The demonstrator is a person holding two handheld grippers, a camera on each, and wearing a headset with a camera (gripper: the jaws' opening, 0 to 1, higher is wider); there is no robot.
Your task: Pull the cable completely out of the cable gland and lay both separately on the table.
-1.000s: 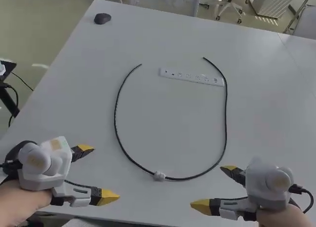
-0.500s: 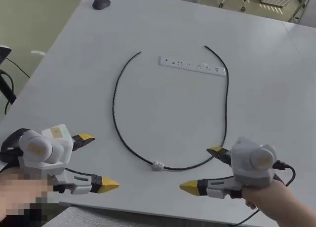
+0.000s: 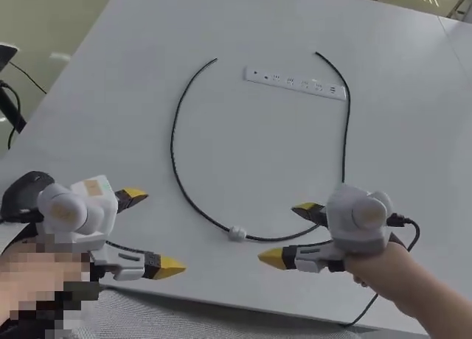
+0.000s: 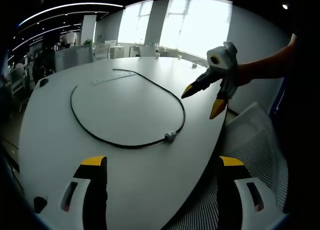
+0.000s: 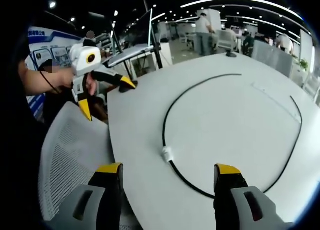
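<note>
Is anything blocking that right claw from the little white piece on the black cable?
Nothing visible. Just bare table lies between the open right claw and the gland on the cable.

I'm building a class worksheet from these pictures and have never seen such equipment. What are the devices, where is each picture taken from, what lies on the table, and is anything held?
There is no robot here. A person holds a two-jaw tool with yellow tips in each hand: the left gripper and the right gripper. The head view comes from a camera on the person's headset, looking down at the work. Each round picture comes from a camera riding on one gripper, looking out between its own jaws. On the white table lies a long black cable bent in a loop, threaded through a small pale cable gland at the loop's near end. A white power strip lies farther back. Both grippers are open and hold nothing.
</note>
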